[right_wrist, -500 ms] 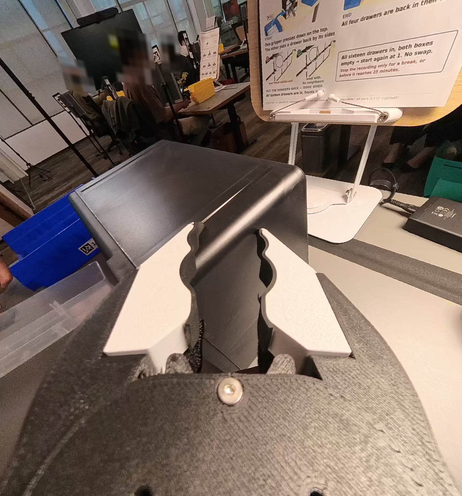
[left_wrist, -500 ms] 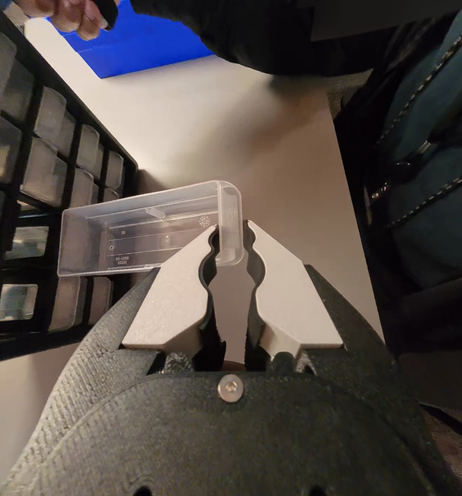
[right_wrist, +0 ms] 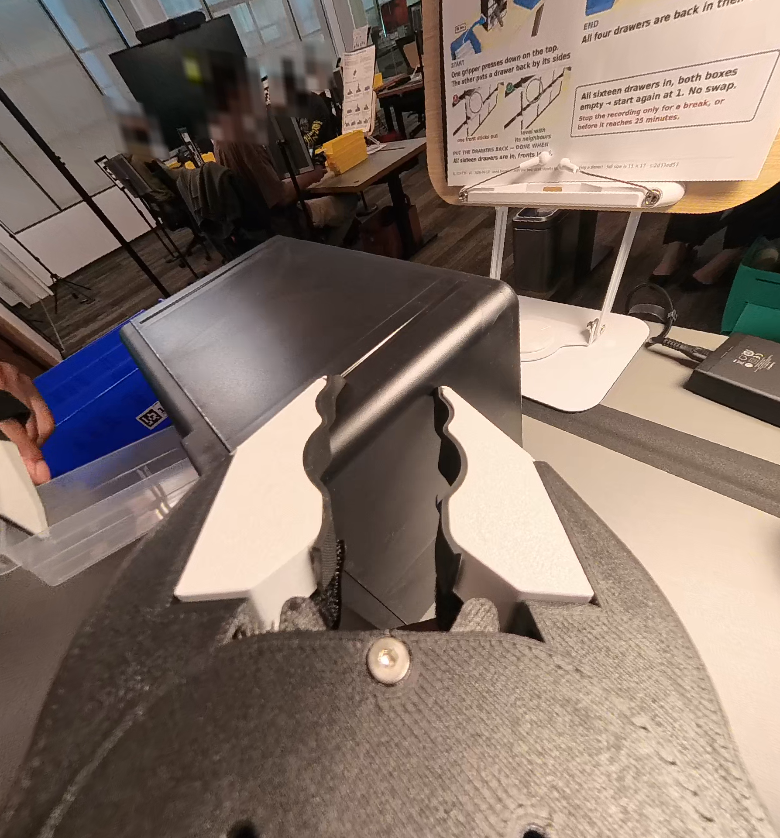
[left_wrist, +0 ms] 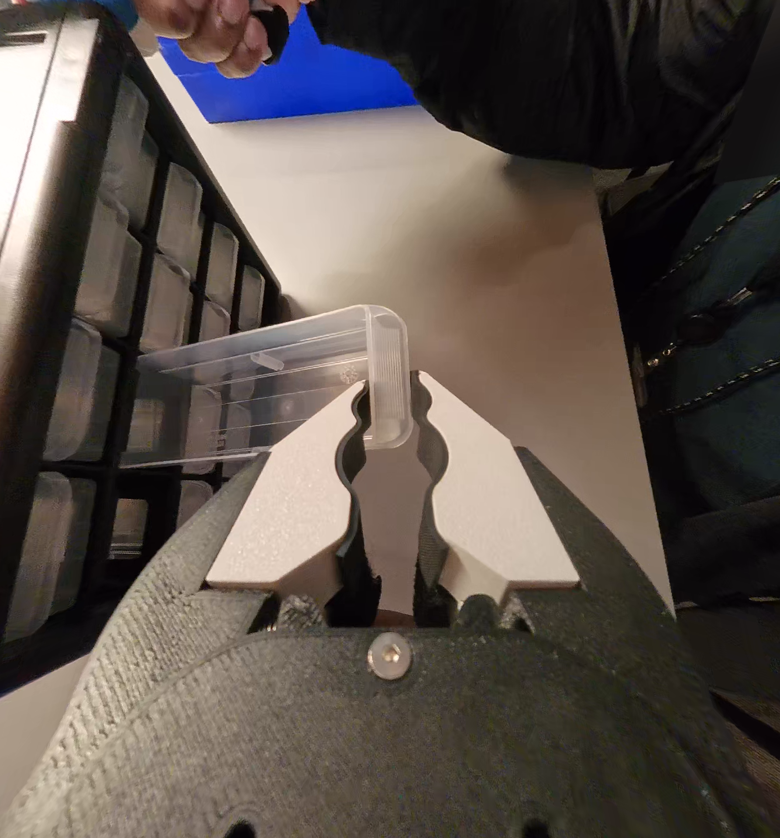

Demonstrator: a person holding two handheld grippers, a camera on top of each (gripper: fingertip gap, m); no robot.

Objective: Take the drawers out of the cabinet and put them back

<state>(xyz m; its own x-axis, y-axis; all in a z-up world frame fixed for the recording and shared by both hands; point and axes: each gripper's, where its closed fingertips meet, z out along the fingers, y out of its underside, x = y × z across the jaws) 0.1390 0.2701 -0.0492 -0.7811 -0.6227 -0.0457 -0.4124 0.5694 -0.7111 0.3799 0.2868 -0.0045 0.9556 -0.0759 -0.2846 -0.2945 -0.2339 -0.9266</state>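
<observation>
My left gripper [left_wrist: 390,381] is shut on the ribbed front handle of a clear plastic drawer [left_wrist: 261,385]. The drawer lies level, and its far end reaches into an open slot of the black cabinet [left_wrist: 25,226], which holds several other clear drawers. My right gripper [right_wrist: 383,385] is open. Its fingers straddle the top right edge of the cabinet [right_wrist: 311,317], one finger over the top and one beside the side wall. The drawer [right_wrist: 107,503] and a left finger [right_wrist: 11,489] show at the left of the right wrist view.
A blue bin [left_wrist: 288,90] sits on the light table [left_wrist: 424,204] behind the cabinet. A person's hand [left_wrist: 215,31] and dark sleeve are above. A white stand with an instruction sheet [right_wrist: 560,190] and a black box [right_wrist: 750,390] are to the right.
My left gripper has carried the drawer toward the cabinet, and its far end now sits in the slot. The grip on the handle is unchanged. The right gripper has barely moved.
</observation>
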